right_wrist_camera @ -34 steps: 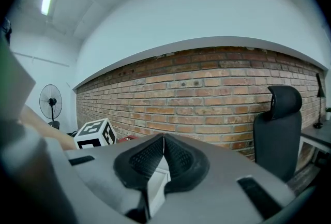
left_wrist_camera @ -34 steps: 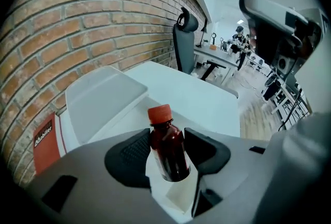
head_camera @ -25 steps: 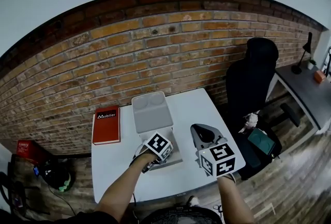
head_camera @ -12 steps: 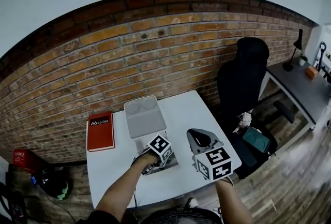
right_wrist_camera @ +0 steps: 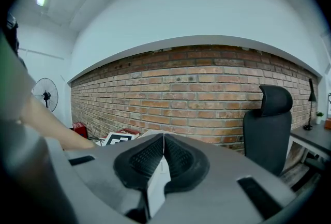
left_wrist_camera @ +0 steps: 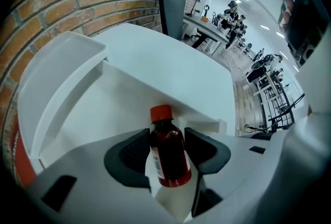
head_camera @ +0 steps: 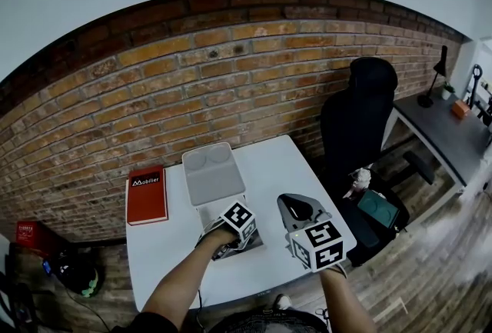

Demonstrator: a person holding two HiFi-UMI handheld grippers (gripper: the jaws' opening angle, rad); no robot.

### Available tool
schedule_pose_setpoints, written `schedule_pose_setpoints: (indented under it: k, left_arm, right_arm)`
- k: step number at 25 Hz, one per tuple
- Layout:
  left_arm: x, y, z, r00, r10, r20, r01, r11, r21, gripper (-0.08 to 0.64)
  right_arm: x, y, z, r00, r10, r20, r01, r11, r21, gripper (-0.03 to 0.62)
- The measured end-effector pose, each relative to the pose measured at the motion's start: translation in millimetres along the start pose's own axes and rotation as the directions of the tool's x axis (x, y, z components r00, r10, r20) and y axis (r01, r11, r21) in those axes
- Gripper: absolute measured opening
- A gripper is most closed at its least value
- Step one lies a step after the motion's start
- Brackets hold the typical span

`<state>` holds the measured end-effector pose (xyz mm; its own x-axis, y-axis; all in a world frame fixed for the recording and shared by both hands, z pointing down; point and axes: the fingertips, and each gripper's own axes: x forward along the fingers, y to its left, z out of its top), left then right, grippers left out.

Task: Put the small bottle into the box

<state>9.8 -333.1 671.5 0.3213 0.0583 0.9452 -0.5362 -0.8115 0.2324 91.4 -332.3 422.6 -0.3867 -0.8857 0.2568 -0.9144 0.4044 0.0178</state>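
In the left gripper view a small dark red bottle [left_wrist_camera: 168,158] with a red cap stands upright between my left gripper's [left_wrist_camera: 166,146] jaws, which are shut on it. Right in front of it lies the open white box [left_wrist_camera: 119,99], its lid [left_wrist_camera: 57,73] folded back towards the brick wall. The head view shows the left gripper [head_camera: 233,228] over the box's near part [head_camera: 207,213]; the bottle is hidden there. My right gripper [head_camera: 300,206] hovers to the right of the box. Its jaws [right_wrist_camera: 163,153] are shut with nothing between them.
A red book [head_camera: 146,195] lies on the white table [head_camera: 277,162] left of the box. A black office chair [head_camera: 355,120] stands at the table's right edge. The brick wall [head_camera: 192,85] runs close behind the table. A desk [head_camera: 446,124] stands further right.
The head camera has shifted a little, so the table sits slightly lower left in view. Both grippers keep about the same places over the table, the left still holding the bottle.
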Motion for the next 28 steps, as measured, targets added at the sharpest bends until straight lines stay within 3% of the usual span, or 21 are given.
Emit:
schedule_pose_setpoints:
  k: [12, 17, 23, 28]
  left_arm:
    - [-2, -2, 1, 0.996, 0.034, 0.079, -0.034, 0.999, 0.001, 0.232]
    - [-10, 3, 3, 0.99, 0.081, 0.116, -0.083, 0.996, 0.013, 0.236]
    - [-38, 10, 14, 0.966, 0.112, 0.232, -0.106, 0.994, -0.036, 0.236]
    - [-71, 14, 20, 0.931, 0.142, 0.336, -0.119, 0.989, -0.088, 0.235]
  right_arm:
    - [2, 7, -3, 1.0, 0.017, -0.006, -0.017, 1.0, 0.001, 0.02]
    - [7, 10, -4, 0.999, 0.033, -0.004, -0.033, 0.999, 0.006, 0.02]
    - [17, 15, -5, 0.998, 0.059, -0.002, -0.059, 0.998, 0.02, 0.02]
    - [30, 21, -1, 0.996, 0.09, 0.002, -0.09, 0.996, 0.026, 0.02]
